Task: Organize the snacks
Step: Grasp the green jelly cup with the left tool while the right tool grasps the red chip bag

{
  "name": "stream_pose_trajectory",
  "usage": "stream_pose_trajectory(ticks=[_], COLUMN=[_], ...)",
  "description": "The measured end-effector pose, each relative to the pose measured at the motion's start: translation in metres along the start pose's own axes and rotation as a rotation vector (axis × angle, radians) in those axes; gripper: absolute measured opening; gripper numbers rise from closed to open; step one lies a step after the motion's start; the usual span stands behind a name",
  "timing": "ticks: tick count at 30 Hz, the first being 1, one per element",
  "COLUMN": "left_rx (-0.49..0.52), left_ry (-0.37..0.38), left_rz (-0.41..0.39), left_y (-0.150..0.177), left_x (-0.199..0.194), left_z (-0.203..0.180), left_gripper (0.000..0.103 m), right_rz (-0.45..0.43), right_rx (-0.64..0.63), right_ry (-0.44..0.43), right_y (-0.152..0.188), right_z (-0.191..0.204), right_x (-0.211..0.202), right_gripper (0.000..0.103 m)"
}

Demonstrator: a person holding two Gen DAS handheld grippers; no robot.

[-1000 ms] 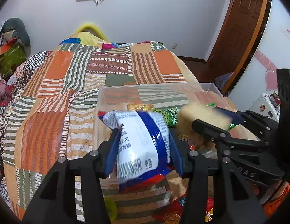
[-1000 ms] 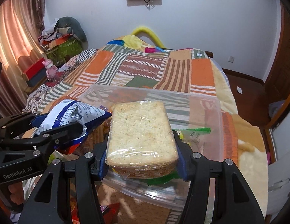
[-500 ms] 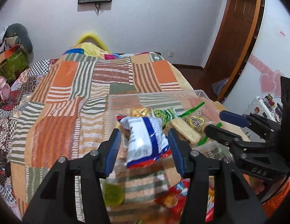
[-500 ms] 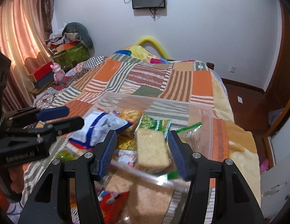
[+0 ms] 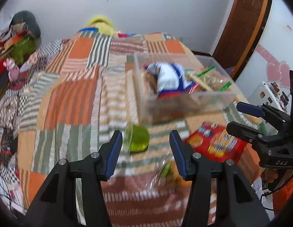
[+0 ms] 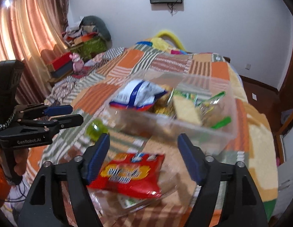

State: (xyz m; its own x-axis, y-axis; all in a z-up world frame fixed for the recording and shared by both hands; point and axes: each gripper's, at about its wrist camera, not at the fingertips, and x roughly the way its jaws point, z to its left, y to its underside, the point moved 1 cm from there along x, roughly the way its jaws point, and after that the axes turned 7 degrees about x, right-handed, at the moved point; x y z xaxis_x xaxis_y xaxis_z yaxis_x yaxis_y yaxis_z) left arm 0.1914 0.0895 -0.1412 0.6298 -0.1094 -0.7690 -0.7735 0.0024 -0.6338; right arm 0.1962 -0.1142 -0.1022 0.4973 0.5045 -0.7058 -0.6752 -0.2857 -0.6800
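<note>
clear plastic bin point(image 6: 184, 130), glossy red packet point(image 6: 129, 174)

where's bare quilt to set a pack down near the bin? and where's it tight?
Free: the wide quilt stretch left of the clear bin, bordered in front by the green jelly cup. Also quilt beyond the bin toward the yellow pillow. Crowded: in front of the bin, with the cup, red snack pack and clear wrappers; the bin itself looks nearly full.

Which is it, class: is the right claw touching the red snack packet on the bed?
Cannot tell. In the right wrist view the red snack packet lies between the open right claw fingers, overlapping the left finger, but blur hides any contact.
</note>
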Motion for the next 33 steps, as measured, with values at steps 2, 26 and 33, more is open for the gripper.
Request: stream_pose_trajectory(ticks=[2,26,33], left_rx=[-0.013,-0.002,0.041], left_ry=[0.006,0.056,0.055], left_rz=[0.020,0.055,0.080], left_y=[0.012,0.026,0.014], left_x=[0.003,0.043,0.073], left_z=[0.004,0.015,0.010], left_gripper=[0.052,0.056,0.056], right_rz=[0.038,0.182,0.171], right_rx=[0.002,-0.040,-0.020], right_ry=[-0.009,0.095,0.084], right_y=[0.005,0.022,0.026], right_z=[0.004,0.012,0.007], right_x=[0.009,0.062,0.064], right_gripper=[0.073,0.085,0.075])
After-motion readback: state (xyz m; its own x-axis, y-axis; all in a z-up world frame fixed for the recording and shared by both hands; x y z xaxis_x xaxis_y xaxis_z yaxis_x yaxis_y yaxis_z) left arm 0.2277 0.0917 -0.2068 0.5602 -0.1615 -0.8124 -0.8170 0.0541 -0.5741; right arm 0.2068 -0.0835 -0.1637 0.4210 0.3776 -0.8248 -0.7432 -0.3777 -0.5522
